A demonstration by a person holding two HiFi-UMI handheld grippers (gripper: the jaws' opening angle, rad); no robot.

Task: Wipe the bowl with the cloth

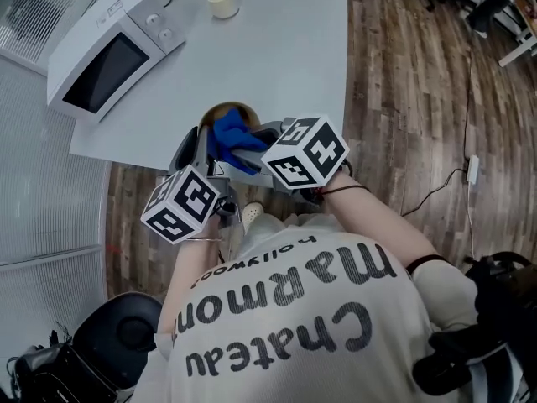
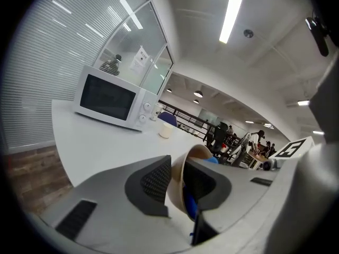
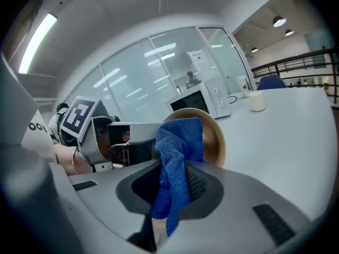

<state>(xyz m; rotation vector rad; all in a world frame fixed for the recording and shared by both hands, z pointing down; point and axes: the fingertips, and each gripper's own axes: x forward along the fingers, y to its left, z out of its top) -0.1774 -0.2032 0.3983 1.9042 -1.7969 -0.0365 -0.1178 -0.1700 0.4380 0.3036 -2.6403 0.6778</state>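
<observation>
A tan bowl (image 1: 233,109) is held tipped on its side above the white table's near edge (image 1: 126,154). My left gripper (image 1: 200,143) is shut on the bowl's rim; in the left gripper view the bowl's wall (image 2: 176,181) stands between the two dark pads (image 2: 154,181). A blue cloth (image 1: 228,137) lies against the inside of the bowl. My right gripper (image 1: 252,149) is shut on the cloth. In the right gripper view the cloth (image 3: 177,157) rises from between the jaws and covers part of the bowl's inside (image 3: 214,136). The left gripper (image 3: 106,136) shows beside it.
A white microwave (image 1: 109,53) stands at the table's far left and a small cream cup (image 1: 222,2) at the back. Wooden floor (image 1: 403,99) lies to the right, with a cable (image 1: 436,191) on it. A dark chair seat (image 1: 117,334) is at lower left.
</observation>
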